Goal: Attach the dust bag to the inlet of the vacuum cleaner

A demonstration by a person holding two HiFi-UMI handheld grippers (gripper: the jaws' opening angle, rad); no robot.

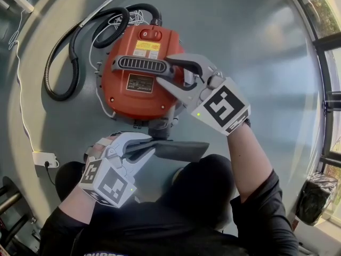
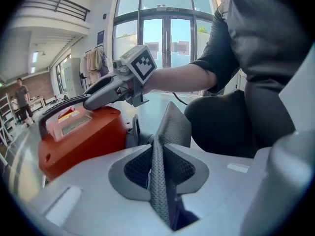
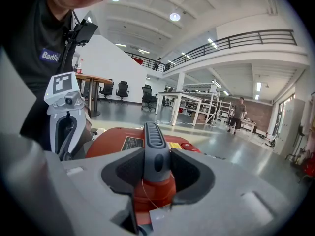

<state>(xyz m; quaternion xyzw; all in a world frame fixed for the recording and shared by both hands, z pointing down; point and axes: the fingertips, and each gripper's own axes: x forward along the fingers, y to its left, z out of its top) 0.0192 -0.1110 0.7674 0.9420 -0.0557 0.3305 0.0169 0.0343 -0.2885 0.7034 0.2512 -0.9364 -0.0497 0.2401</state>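
Bag [image 1: 178, 150]: dk grey mesh cloth, flat, long strip; folded to a ridge where it's pinched.
Bag pos: held level off the floor, just below the vac in head view, apart from it; free end points right, over the person's dark knee [image 1: 205, 183].
L gripper [image 1: 145, 146]: fingers clenched on one end of the bag, mesh sandwiched btw both pads.
Vac [image 1: 133, 87]: round orange-red body on the floor, yellow and black labels on top, two red buttons at the far end.
Fitting [image 1: 160, 128]: grey part at the vac's near edge, close to the bag, not touching.
Handle [image 1: 139, 64]: grey, ribbed, across the vac's top.
R gripper [image 1: 169, 71]: fingers grasping one end of the handle from the right.
Hose [image 1: 64, 63]: black, ribbed, looped on the floor left of the vac.
Cable [image 1: 21, 95]: white, runs down the left to a white socket block [image 1: 45, 159].
Floor [image 1: 256, 52]: grey, glossy.
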